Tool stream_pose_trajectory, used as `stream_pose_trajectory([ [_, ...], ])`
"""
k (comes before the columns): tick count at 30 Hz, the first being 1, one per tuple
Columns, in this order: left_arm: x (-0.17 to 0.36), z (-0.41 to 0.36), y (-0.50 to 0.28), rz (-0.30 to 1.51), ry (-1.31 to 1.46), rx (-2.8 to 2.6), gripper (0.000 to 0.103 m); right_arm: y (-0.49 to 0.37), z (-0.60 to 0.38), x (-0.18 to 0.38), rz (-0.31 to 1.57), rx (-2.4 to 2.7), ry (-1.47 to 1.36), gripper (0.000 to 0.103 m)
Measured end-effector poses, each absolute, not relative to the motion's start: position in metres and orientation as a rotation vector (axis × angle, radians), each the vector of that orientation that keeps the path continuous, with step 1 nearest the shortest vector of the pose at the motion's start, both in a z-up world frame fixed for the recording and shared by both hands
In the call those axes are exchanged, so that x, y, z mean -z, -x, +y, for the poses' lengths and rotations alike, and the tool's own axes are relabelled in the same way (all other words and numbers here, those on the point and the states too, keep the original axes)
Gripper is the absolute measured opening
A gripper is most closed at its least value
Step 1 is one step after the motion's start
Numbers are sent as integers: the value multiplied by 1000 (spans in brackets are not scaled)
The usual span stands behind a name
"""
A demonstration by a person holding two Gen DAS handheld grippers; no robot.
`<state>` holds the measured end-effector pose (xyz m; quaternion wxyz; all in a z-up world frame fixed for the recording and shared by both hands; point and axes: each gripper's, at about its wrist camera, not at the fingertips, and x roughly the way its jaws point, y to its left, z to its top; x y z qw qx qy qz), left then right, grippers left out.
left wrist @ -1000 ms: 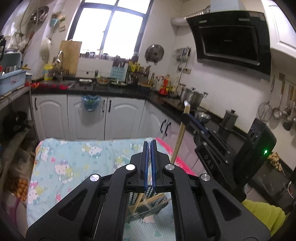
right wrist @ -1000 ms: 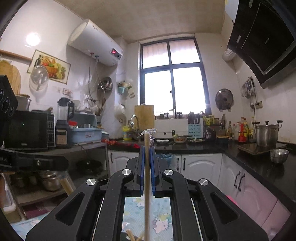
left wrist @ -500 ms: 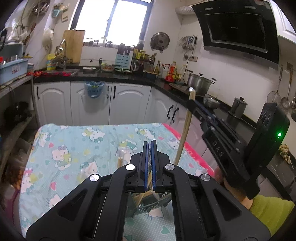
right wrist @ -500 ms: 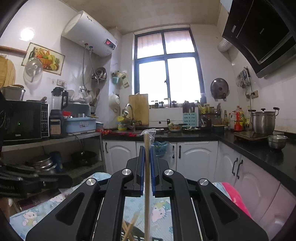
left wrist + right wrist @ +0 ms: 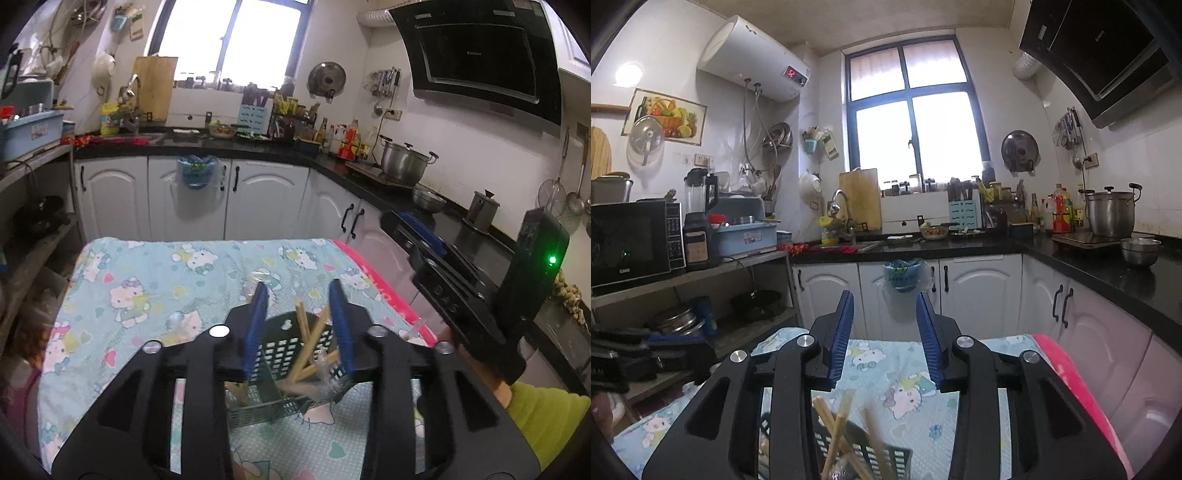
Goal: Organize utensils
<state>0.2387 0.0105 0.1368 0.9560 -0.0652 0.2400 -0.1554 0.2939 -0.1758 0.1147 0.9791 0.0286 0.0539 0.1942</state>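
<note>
- We are holding the left gripper (image 5: 298, 325) with its jaws wide apart and nothing between them, hovering just above the black basket (image 5: 282, 345).
- We are keeping the right gripper (image 5: 885, 334) spread wide and empty as well, above the same basket (image 5: 866, 448) and aimed toward the far edge of the table (image 5: 155, 280).
- The chopsticks (image 5: 308, 345) are leaning loosely inside the basket, tips fanning up and crossing one another; the basket is sitting near the near edge of the table, toward its right side.
- In the right wrist view the chopsticks (image 5: 834, 432) are showing below the gripper, some apparently in clear wrappers, though blur is making that hard to confirm.
- We are judging the sticks light, stiff and thin, so they are likely to roll or pivot in a grip; any wrapper would make them slippery.
- We are favouring a hold at mid-length, across the shaft, with the pads squarely closed.
- The basket is looking light and rigid plastic, likely to slide on the cloth, so its rim is the better place to steady it.
</note>
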Motion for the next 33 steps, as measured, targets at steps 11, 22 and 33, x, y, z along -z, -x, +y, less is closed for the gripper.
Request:
stream_pose_trajectory([
  [11,-172,32,-190,378,146,213,93,-228,-193,-145,131,-439,-5,76],
  [22,-154,48,-137,386,172,140,93,-171,-202,-132,232,-456,-28,97],
  [33,-87,43,-105,501,149,106,93,-128,-188,-73,417,-381,9,97],
])
